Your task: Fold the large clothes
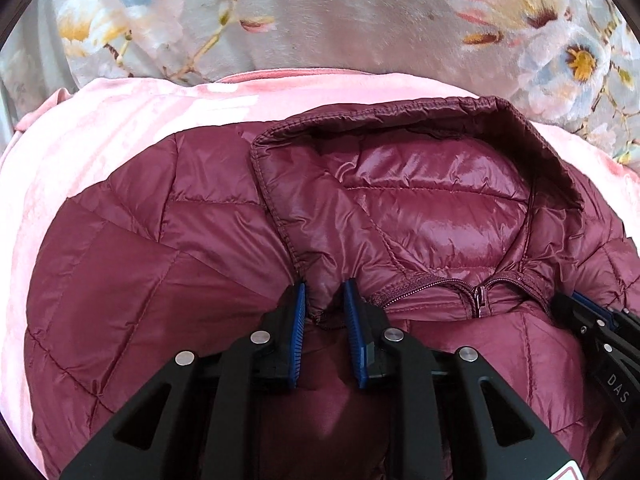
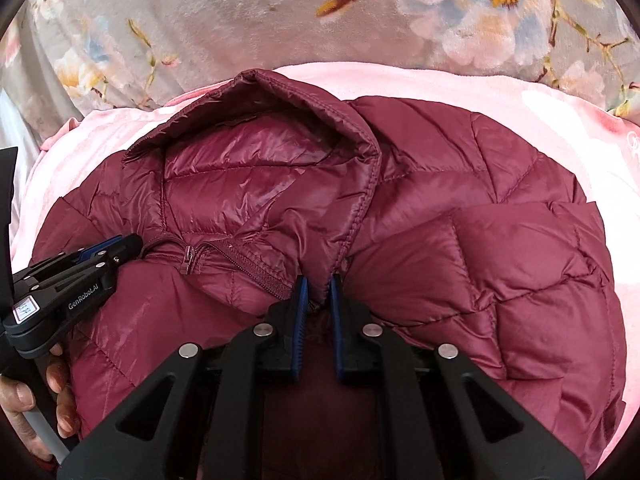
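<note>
Maroon quilted puffer jacket (image 1: 132, 264) lies spread on a pink blanket (image 1: 100, 128), floral grey bedcover (image 1: 320, 12) beyond it. Hood (image 1: 420, 184) flopped open, lining up; zipper pull (image 1: 479, 294) sits at the neck below it. Left hand-held gripper (image 1: 325, 296) pinches a fold of jacket fabric at the hood's base. Right hand-held gripper (image 2: 319, 292) clamped on fabric at the hood's other side. A hand (image 2: 24, 396) holds the left tool's handle.
</note>
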Demonstrator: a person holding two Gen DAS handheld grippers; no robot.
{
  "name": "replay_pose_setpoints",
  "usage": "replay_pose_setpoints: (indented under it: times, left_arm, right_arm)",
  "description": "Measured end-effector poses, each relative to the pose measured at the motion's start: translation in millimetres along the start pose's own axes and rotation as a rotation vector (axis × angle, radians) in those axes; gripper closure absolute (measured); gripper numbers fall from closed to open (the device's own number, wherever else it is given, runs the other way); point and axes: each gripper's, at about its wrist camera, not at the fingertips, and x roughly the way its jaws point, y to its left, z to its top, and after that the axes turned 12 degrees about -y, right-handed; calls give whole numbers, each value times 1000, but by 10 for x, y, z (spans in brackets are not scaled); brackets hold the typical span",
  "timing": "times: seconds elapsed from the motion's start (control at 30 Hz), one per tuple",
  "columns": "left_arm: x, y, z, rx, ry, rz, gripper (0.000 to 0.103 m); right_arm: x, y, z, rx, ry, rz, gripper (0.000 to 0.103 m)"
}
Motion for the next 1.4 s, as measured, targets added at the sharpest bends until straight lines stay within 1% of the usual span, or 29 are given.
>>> replay_pose_setpoints:
  times: [0.07, 0.13, 0.17, 0.23, 0.3, 0.33, 0.4, 0.5, 0.57, 0.63, 0.67, 0.7, 0.77, 0.83, 0.9, 0.97, 1.0, 1.1, 1.2, 1.3, 1.4]
  left_arm:
    - [-14, 55, 8, -31, -2, -22, 80]
    - [-58, 131, 18, -64, 5, -46, 79]
    - [-89, 153, 30, -61, 14, -47, 80]
    - [-185, 197, 99, -23, 18, -19, 80]
    - [-324, 269, 278, -8, -19, 16, 80]
    - [-359, 300, 379, -18, -33, 20, 80]
    - [-375, 361, 611, -52, -49, 30, 80]
    - [-271, 356, 973, -100, -57, 33, 80]
    - [-88, 306, 1169, -136, -31, 29, 80]
    - [78, 274, 1251, -179, 4, 14, 80]
    - [169, 251, 1268, -193, 19, 22, 80]
    - [231, 231, 1255, -197, 26, 28, 80]
    - [400, 150, 1208, -171, 48, 61, 80]
    - [504, 135, 1119, -153, 68, 66, 80]
    - [572, 156, 1004, -140, 88, 60, 80]
    - [623, 177, 903, -115, 91, 66, 80]
    - [634, 182, 870, -100, 88, 66, 80]
    - [626, 169, 761, -48, 67, 71, 80]
    - [643, 142, 662, -1, 42, 75, 79]
    - [631, 99, 571, 26, -7, 92, 79]
    - [617, 38, 552, 51, -28, 117, 79]
  right_arm:
    - [-35, -70, -2, 37, 1, 35, 92]
    - [-94, -176, 0, 99, 21, 71, 92]
    - [-141, -223, 7, 124, 29, 78, 92]
    - [-253, -293, 68, 143, 27, 75, 91]
    - [-355, -313, 218, 122, -8, 48, 89]
    - [-403, -321, 373, 114, -42, 32, 89]
    - [-405, -321, 629, 127, -86, 27, 89]
    - [-282, -295, 937, 164, -125, 36, 89]
    - [-135, -277, 1086, 201, -132, 39, 89]
    - [47, -258, 1159, 224, -126, 34, 89]
    - [96, -261, 1161, 228, -124, 28, 89]
    - [168, -261, 1158, 229, -117, 26, 89]
    - [341, -263, 1103, 224, -80, 16, 89]
    - [413, -263, 1011, 216, -52, 31, 89]
    - [446, -237, 921, 181, -35, 37, 89]
    - [475, -226, 822, 121, -23, 14, 90]
    - [499, -230, 787, 106, -17, 9, 92]
    - [513, -222, 695, 61, -18, 3, 93]
    - [524, -121, 604, -36, -42, -35, 93]
    - [536, -85, 572, -62, -54, -57, 93]
    - [579, 1, 572, -103, -60, -94, 93]
